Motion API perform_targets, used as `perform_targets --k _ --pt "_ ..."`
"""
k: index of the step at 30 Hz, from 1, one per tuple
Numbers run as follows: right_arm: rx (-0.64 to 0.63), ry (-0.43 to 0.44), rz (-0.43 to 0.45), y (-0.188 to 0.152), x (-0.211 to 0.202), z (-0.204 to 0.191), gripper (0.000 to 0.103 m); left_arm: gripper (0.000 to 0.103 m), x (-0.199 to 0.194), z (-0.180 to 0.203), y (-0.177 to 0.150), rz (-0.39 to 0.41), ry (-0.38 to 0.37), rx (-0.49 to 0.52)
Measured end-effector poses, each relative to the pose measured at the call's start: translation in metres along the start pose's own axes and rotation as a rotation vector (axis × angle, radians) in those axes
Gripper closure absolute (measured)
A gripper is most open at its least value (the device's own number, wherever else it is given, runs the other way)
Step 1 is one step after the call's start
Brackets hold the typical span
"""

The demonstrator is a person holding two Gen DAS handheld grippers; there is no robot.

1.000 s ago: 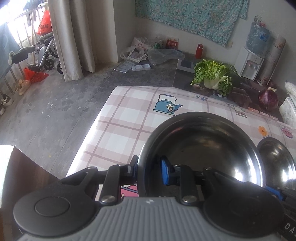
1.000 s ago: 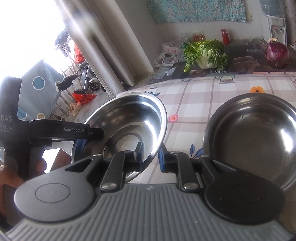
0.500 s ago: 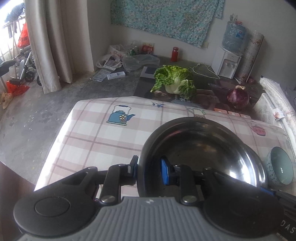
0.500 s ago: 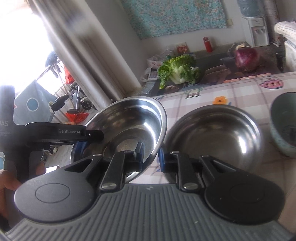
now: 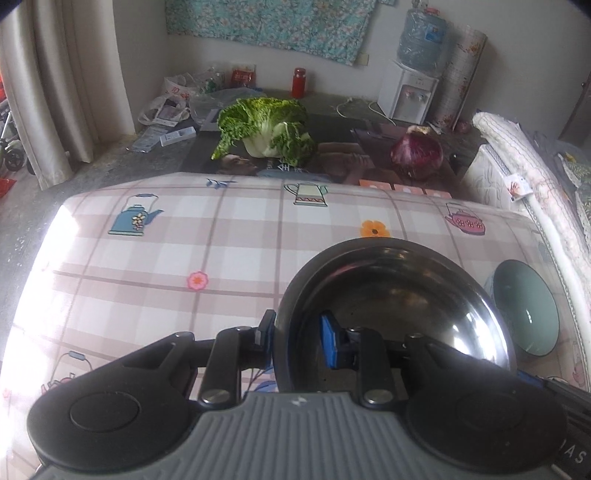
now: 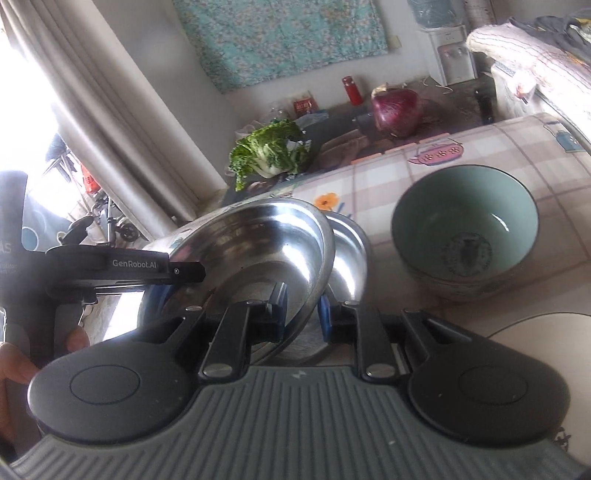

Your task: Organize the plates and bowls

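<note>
Bowls number three: two steel ones (image 6: pixel 258 243) (image 6: pixel 349 254), the upper pinched by both hand-held grippers (image 5: pixel 295 338) (image 6: pixel 303 304), one green (image 6: pixel 465 229).

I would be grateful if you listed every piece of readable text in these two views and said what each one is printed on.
"GenRobot.AI": white lettering on the black arm of the left gripper, seen in the right wrist view.
"AS": cut-off letters on the right gripper's body at the left wrist view's lower right edge.
Red packet by the wall: print too small to read.
Water bottle label: blurred.
Print under the cabbage: not legible.
</note>
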State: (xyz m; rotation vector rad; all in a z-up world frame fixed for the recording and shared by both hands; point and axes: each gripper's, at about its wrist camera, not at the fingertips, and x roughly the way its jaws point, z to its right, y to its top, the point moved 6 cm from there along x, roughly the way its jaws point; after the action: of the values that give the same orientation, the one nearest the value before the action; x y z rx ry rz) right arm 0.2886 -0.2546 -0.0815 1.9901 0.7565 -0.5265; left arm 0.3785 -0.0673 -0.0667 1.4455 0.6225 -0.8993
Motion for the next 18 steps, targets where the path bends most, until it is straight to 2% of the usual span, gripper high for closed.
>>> perform_targets --k 12,18 --pt "0.010 -0.015 -0.020 0.000 0.015 0.013 0.084 0.076 0.017 0.004 -0.005 -0.034 0.015 0.020" --pt "-0.009 -0.028 -0.010 0.002 0.013 0.009 0.072 0.076 0.013 0.005 -0.007 -0.028 0.011 0.031"
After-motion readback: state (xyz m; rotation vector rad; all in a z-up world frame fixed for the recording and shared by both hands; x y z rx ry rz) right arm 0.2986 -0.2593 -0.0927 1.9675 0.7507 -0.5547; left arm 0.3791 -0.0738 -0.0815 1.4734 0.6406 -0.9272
